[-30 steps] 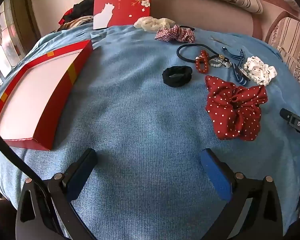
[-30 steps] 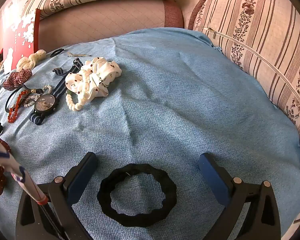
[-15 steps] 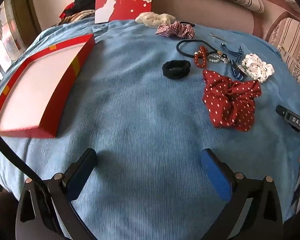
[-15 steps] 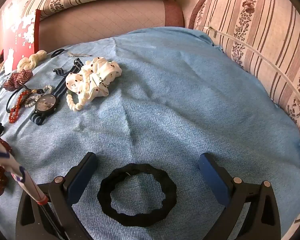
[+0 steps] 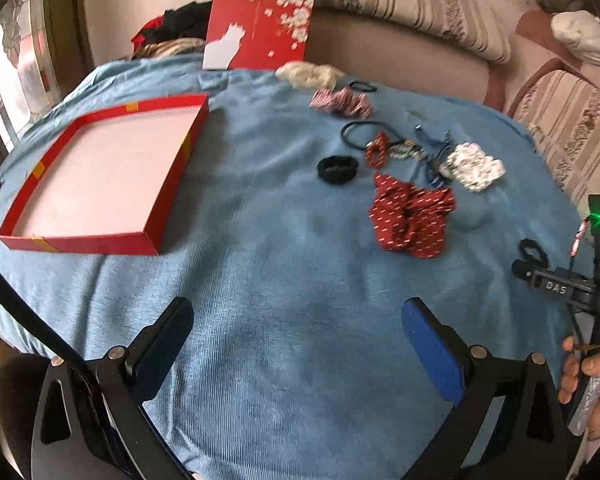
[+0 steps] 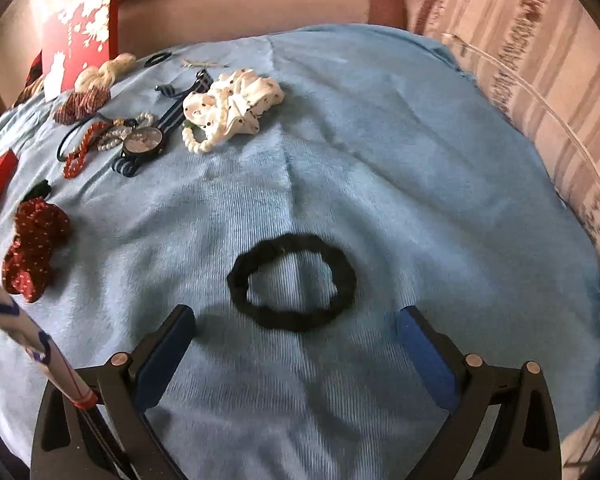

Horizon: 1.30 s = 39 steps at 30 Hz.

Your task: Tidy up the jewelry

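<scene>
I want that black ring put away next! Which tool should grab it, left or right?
Right. The right tool is open with the black ring lying just ahead of it. The left tool, also open, faces bare blanket, probably farther away.

A shallow rectangular red cardboard box (image 5: 100, 236) with a pale pink interior lies open and empty on the blue cloth. A black braided fabric hair ring (image 6: 292, 282) lies flat, apart from the other items. A red white-dotted fabric scrunchie (image 5: 410, 216) lies crumpled near a small black scrunchie (image 5: 337, 169). A round-faced wristwatch on a striped band (image 6: 143, 142) lies face-up beside a white dotted scrunchie (image 6: 232, 104).
</scene>
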Each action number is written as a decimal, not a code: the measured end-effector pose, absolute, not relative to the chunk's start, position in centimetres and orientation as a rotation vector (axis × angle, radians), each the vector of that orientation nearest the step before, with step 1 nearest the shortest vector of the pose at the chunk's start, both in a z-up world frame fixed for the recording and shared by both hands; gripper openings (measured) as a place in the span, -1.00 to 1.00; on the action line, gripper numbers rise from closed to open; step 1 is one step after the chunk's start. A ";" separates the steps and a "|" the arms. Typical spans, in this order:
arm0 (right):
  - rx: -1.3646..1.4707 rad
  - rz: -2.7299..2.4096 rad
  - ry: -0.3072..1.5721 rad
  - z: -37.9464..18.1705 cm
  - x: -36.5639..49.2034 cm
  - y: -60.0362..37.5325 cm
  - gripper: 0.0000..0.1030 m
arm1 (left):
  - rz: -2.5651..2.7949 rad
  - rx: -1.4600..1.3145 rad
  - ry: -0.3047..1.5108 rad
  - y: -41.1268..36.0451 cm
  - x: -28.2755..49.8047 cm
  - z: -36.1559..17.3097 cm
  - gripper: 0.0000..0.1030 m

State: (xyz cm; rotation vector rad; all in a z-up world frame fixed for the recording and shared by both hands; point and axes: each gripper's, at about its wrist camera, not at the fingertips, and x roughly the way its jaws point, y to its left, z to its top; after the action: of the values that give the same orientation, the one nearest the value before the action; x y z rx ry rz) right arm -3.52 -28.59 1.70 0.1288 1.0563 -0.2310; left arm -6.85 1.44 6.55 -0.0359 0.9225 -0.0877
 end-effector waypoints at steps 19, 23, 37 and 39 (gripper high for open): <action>0.116 -0.326 0.762 7.1 -11.5 -22.9 0.74 | -0.166 0.206 0.845 0.4 -13.6 5.6 1.00; 0.071 -0.277 0.693 9.6 -10.9 -22.2 0.75 | -0.179 0.267 0.780 -0.2 -14.3 6.4 1.00; 0.111 -0.187 0.686 9.2 -1.5 -21.3 0.79 | -0.186 0.172 0.737 0.2 -7.1 9.6 1.00; 0.084 -0.209 0.657 8.1 -1.6 -21.6 0.79 | -0.195 0.153 0.747 0.2 -5.6 9.5 1.00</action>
State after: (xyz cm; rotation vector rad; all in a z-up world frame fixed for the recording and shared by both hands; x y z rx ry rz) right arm -1.56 -21.60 8.15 0.0835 0.6566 -0.2090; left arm -5.58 0.20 9.48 0.1533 0.7473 -0.1948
